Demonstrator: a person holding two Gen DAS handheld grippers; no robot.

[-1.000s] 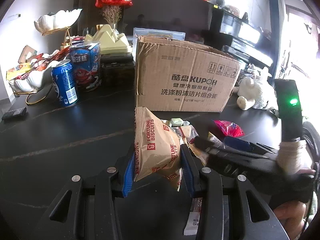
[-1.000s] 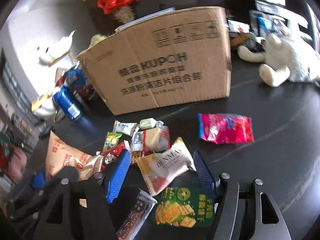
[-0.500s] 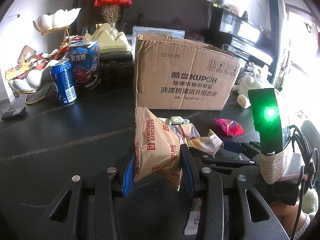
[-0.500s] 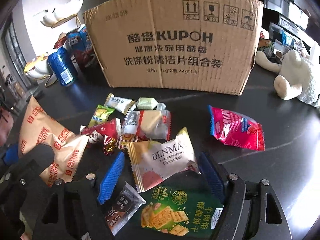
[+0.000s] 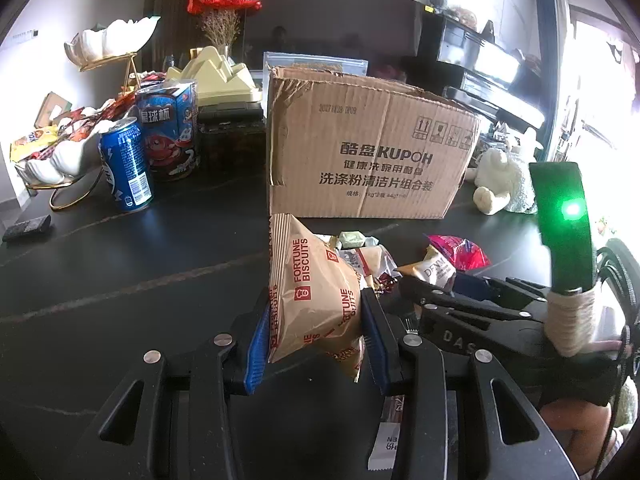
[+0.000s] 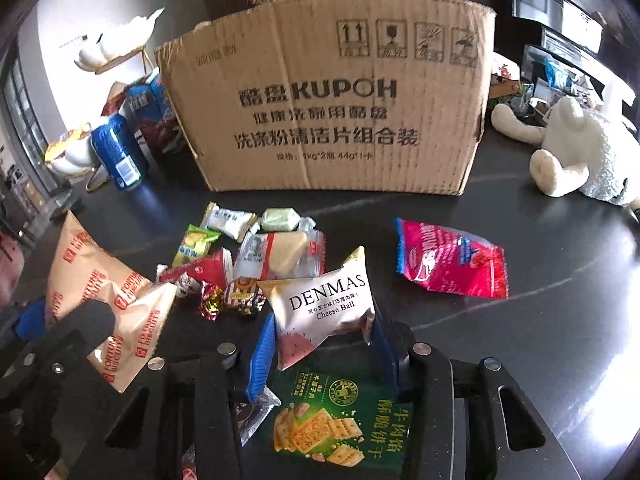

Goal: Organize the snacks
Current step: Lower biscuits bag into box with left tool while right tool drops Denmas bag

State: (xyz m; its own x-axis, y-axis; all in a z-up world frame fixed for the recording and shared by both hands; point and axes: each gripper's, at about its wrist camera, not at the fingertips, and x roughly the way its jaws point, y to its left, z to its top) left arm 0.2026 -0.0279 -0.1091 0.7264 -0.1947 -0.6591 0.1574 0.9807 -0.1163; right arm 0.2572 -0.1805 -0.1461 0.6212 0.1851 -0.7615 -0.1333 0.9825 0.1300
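Note:
My left gripper (image 5: 316,340) is shut on a tan Fortune Biscuits bag (image 5: 312,292) and holds it upright above the black table; the bag also shows in the right wrist view (image 6: 100,292). My right gripper (image 6: 324,344) is shut on a white Denmas Cheese Ball packet (image 6: 324,304), lifted over a green cracker packet (image 6: 336,420). An open Kupoh cardboard box (image 6: 328,96) stands behind the snack pile. Several small loose snacks (image 6: 276,248) and a pink packet (image 6: 452,264) lie on the table in front of the box.
A blue can (image 5: 126,164), a blue cup carton (image 5: 168,132) and a white shell bowl of snacks (image 5: 52,156) stand at the left. A white plush toy (image 6: 580,152) sits at the right. A dark remote (image 5: 26,227) lies at the far left.
My right gripper closed on the Denmas packet and lifted it off the table, moving nearer the box. My left gripper kept its hold on the biscuit bag.

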